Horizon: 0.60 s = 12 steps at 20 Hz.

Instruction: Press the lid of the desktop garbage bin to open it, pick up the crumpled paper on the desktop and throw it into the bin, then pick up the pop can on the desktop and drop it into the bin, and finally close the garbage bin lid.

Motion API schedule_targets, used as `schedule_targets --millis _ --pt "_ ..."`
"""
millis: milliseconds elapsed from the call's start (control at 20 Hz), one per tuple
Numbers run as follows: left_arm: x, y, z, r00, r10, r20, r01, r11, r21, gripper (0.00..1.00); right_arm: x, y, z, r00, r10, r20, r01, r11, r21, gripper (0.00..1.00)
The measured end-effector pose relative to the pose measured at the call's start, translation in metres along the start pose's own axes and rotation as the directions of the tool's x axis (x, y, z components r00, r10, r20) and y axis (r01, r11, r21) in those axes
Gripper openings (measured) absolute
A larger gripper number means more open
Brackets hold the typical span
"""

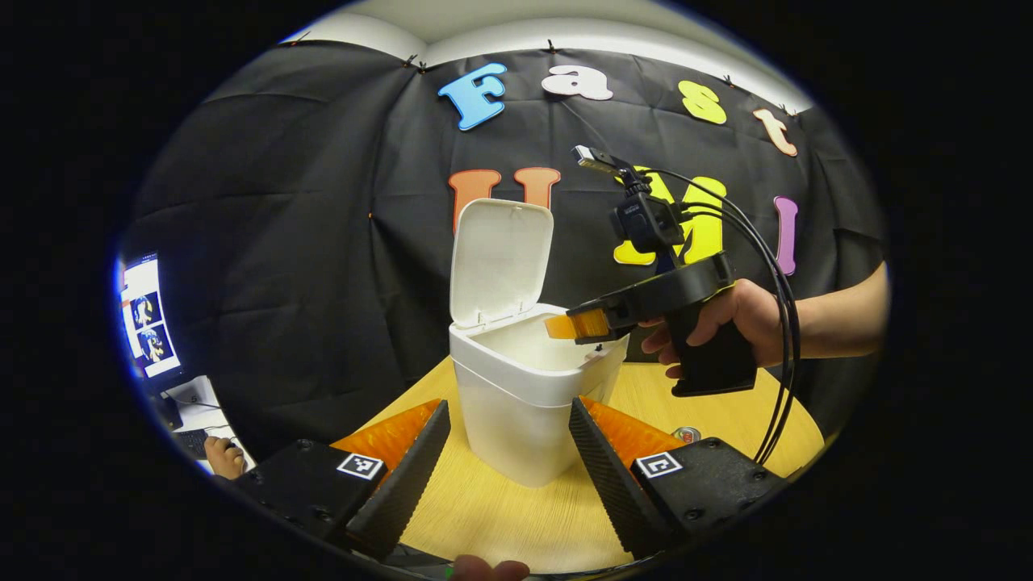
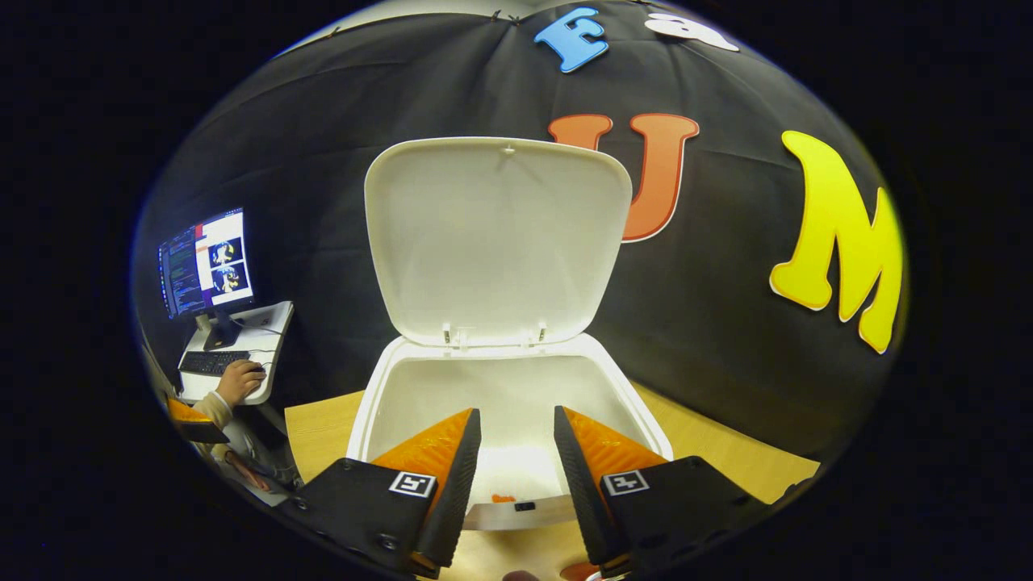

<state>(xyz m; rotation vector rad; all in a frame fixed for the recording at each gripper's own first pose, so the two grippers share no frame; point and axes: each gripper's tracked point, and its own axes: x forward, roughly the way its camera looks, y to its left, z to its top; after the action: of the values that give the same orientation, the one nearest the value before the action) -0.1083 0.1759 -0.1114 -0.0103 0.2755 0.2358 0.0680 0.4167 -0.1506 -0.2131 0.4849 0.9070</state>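
The white bin (image 1: 516, 428) stands on the wooden table (image 1: 726, 399) with its lid (image 1: 500, 262) swung up, upright. My left gripper (image 1: 509, 403) is open just in front of the bin, nothing held. A hand holds my right gripper (image 1: 565, 325) over the bin's right rim. In the right gripper view that gripper (image 2: 516, 411) is open and empty above the open bin (image 2: 367, 411), facing the raised lid (image 2: 496, 242). A pale lump (image 2: 516, 478) lies at the bin's bottom, perhaps the crumpled paper. A small silvery round top (image 1: 687, 434), perhaps the pop can, peeks behind my left gripper's right finger.
Black cables (image 1: 779, 339) hang from the right gripper toward the table's right side. Off the table to the left stands a small desk with a monitor (image 2: 206, 262) and a keyboard, where a person's hand (image 2: 240, 379) rests.
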Motion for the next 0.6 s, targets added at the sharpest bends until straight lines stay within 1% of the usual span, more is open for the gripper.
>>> schedule_targets --millis 100,150,200,250,350,400,450,550,600 --pt "0.003 -0.006 -0.002 1.0 -0.02 0.0 0.02 1.0 0.0 0.98 -0.011 -0.004 0.006 1.0 -0.004 0.027 0.003 1.0 0.021 0.6" --pt "0.005 -0.008 -0.002 1.0 -0.031 0.004 0.031 1.0 -0.003 0.98 -0.018 -0.005 0.007 0.999 -0.001 0.036 0.0 1.0 0.03 0.66" --pt "0.007 -0.013 -0.002 0.999 -0.043 0.009 0.043 0.999 -0.005 0.98 -0.025 -0.008 0.009 0.999 -0.01 0.048 0.008 0.999 0.036 0.7" --pt "0.009 -0.019 -0.002 0.998 -0.059 0.009 0.059 0.998 -0.005 0.98 -0.033 -0.013 0.011 0.998 -0.022 0.062 0.02 0.999 0.042 0.77" --pt "0.013 -0.031 -0.005 0.995 -0.099 0.005 0.099 0.995 0.003 0.98 -0.054 -0.024 0.016 0.994 -0.051 0.095 0.044 0.997 0.069 0.77" --pt "0.015 -0.038 -0.007 0.993 -0.118 0.002 0.118 0.993 0.014 0.98 -0.065 -0.032 0.019 0.991 -0.07 0.111 0.06 0.994 0.089 0.77" --pt "0.016 -0.045 -0.009 0.99 -0.141 0.001 0.141 0.99 0.027 0.98 -0.077 -0.04 0.02 0.987 -0.094 0.128 0.081 0.991 0.11 0.79" --pt "0.019 -0.065 -0.011 0.983 -0.185 0.002 0.185 0.981 0.059 0.98 -0.106 -0.067 0.019 0.973 -0.165 0.162 0.141 0.978 0.151 0.89" --pt "0.021 -0.076 -0.013 0.978 -0.207 -0.001 0.207 0.976 0.062 0.98 -0.118 -0.078 0.016 0.966 -0.194 0.168 0.167 0.972 0.166 0.9"
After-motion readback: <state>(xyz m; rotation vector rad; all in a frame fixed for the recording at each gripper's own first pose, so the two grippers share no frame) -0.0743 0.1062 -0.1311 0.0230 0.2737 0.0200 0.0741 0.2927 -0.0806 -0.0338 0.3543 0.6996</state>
